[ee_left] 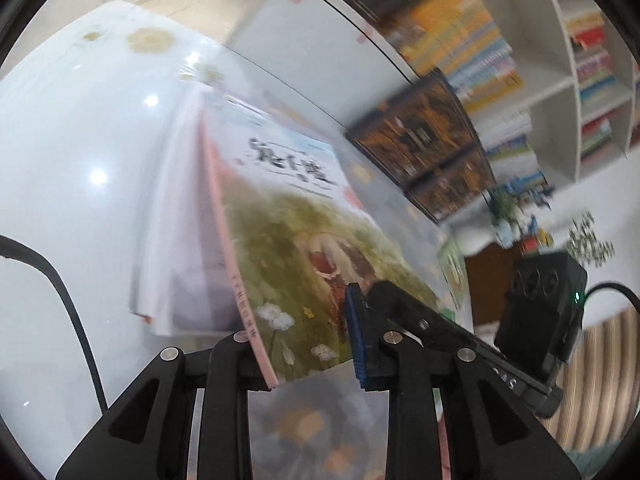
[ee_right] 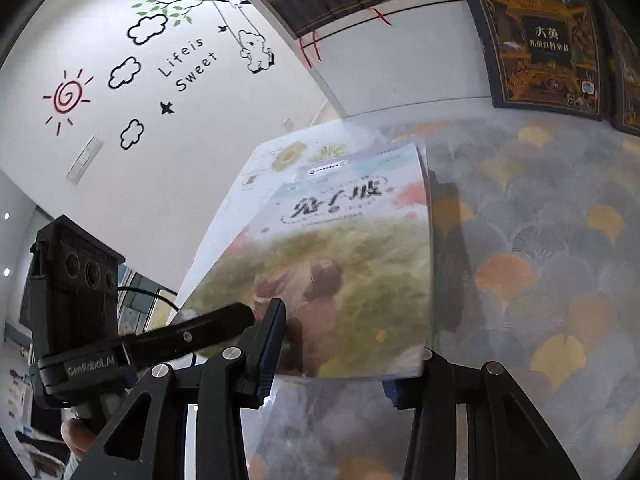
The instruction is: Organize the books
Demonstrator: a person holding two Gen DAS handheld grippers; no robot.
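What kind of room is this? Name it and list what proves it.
Probably a children's reading room or small library: white bookshelves packed with colourful books, a "Life is Sweet" wall decal with sun, clouds and bears, and a dark children's encyclopedia stood on display.

Our right tongs [ee_right: 326, 354] are gripping a stack of books [ee_right: 340, 256]. Our left tongs [ee_right: 224, 320] are clamping its left edge above the patterned desk [ee_right: 540, 260].

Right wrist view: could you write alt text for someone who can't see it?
A black two-finger gripper clamps the near edge of a thin stack of paperback books, the top cover a blurry green meadow. The other black gripper comes in from the left; behind are a scallop-patterned cloth and a white wall with cartoon stickers.
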